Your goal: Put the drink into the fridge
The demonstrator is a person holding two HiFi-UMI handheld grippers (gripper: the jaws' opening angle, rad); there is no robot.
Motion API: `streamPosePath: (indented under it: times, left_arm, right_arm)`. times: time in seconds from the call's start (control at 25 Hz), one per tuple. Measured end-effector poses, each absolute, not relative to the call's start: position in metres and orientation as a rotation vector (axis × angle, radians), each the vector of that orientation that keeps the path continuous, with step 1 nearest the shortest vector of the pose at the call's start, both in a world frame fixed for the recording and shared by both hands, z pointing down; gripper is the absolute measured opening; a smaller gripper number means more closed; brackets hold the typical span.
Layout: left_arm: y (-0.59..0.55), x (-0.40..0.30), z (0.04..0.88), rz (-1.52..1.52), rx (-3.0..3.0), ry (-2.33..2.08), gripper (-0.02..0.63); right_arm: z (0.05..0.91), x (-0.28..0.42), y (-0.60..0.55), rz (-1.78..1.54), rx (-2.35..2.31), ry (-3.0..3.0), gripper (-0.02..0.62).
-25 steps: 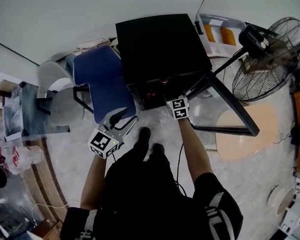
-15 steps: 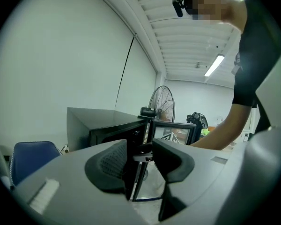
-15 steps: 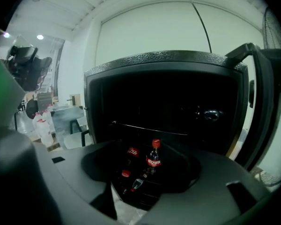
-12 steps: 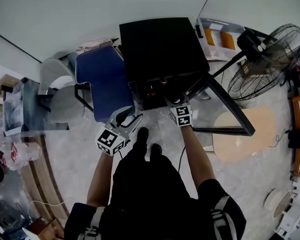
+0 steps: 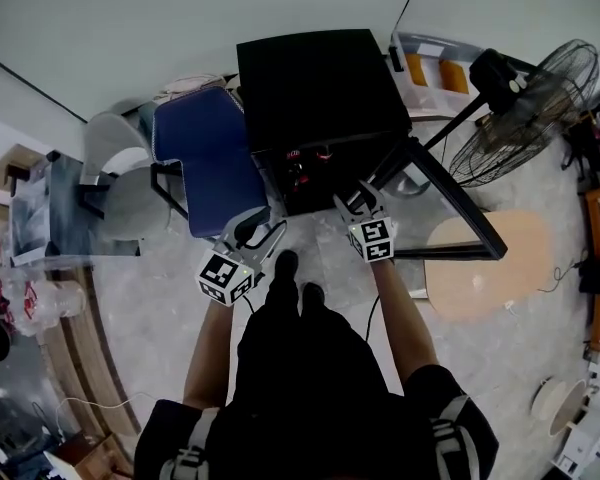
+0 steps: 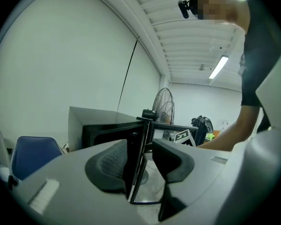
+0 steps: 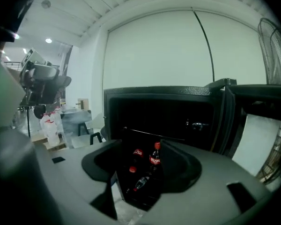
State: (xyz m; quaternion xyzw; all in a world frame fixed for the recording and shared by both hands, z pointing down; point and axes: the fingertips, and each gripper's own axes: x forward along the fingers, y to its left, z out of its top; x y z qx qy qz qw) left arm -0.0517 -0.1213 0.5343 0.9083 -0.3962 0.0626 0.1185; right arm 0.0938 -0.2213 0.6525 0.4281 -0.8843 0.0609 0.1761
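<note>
The black fridge stands on the floor with its glass door swung open to the right. Inside, the right gripper view shows several cola bottles: one upright with a red cap, others beside it, and one lying down. My right gripper hovers just in front of the opening, open and empty, with the bottles beyond its jaws. My left gripper is lower left of the fridge, open with nothing between its jaws; past it I see the door's edge.
A blue chair stands left of the fridge, with grey chairs beyond it. A black floor fan is at the right, behind the door. A round wooden board lies under the door's swing. The person's feet are between the grippers.
The right gripper has drawn back a little from the fridge opening toward the person. The left gripper has shifted slightly right, closer to the fridge.
</note>
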Motion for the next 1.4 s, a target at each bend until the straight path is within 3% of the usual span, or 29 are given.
streamPosePath:
  times: [0.16, 0.56, 0.92, 1.16, 1.4]
  left_arm:
    - [-0.114, -0.048, 0.534, 0.181, 2.655, -1.173, 0.166]
    - [-0.094, -0.037, 0.528, 0.178, 2.679, -1.197, 0.164]
    - [-0.068, -0.034, 0.528, 0.192, 2.69, -1.21, 0.071]
    - [-0.054, -0.031, 0.528, 0.218, 2.708, -1.193, 0.0]
    - [-0.044, -0.03, 0.532, 0.251, 2.711, -1.185, 0.0]
  right_arm:
    - [0.638, 0.102, -0.201, 0.162, 1.199, -2.532, 0.223]
    - [0.61, 0.131, -0.15, 0.106, 1.235, -2.569, 0.22]
    - [0.597, 0.15, -0.102, 0.057, 1.233, -2.566, 0.003]
    - [0.596, 0.159, -0.077, 0.069, 1.215, -2.57, 0.002]
    - [0.6, 0.167, -0.062, 0.056, 1.206, -2.579, 0.002]
